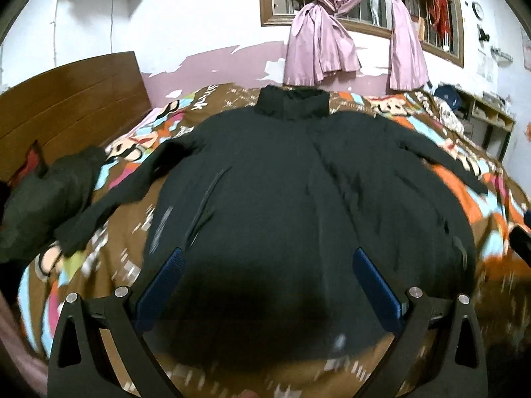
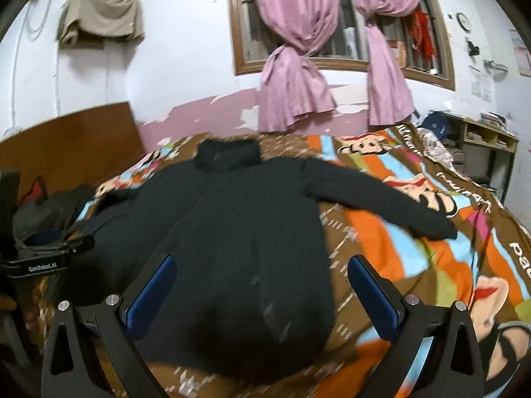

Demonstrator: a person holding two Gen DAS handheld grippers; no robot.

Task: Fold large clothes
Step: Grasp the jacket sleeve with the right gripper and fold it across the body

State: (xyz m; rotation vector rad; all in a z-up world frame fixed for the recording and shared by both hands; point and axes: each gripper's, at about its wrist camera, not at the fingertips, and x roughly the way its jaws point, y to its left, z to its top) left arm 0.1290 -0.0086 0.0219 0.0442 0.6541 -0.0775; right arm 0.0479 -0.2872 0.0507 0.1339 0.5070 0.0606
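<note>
Both fisheye views are dim and soft, with straight lines bowed and black vignetting in the corners. Motion blur smears the patterned brown bedspread near the lower edges. The large black padded jacket loses detail in deep shadow at its near hem.

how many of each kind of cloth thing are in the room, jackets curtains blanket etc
black jacket spread on the bed: 1
dark clothes pile by the headboard: 1
pink curtains: 2
cartoon blanket: 1
beige cloth hanging on the wall: 1
total: 6
</note>
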